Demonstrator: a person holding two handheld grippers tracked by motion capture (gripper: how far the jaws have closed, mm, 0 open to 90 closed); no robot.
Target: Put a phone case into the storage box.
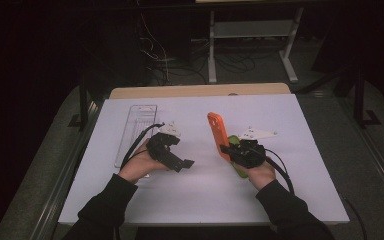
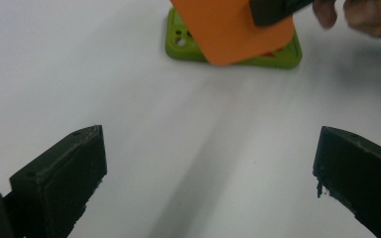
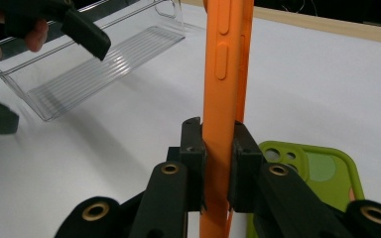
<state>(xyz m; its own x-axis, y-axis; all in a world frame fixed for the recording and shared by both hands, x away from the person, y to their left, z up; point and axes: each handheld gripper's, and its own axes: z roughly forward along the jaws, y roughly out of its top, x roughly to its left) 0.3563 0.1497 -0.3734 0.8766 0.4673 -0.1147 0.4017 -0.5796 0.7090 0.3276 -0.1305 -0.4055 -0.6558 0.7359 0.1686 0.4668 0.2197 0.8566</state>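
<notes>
The orange phone case [image 3: 226,74] looks like smooth, matt, rubbery plastic with moulded side buttons, and the green phone case [image 3: 322,171] has the same soft, matt finish. The tray [image 3: 99,59] is clear, glossy hard plastic with a ribbed floor, while the table [image 1: 200,200] has a smooth, matt white top with a bare wooden strip along its far edge. The right gripper [image 3: 217,148] has matt black plastic jaws with brass-coloured metal pivot rivets; the left gripper [image 2: 208,163] has jaws of the same matt black, roughened and chipped at the pad edges.

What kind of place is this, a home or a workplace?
Probably a lab or workshop set up for recording, not a home. A plain white table stands in a dark room, loose cables lie on the floor behind it, and a metal desk frame stands further back.
</notes>
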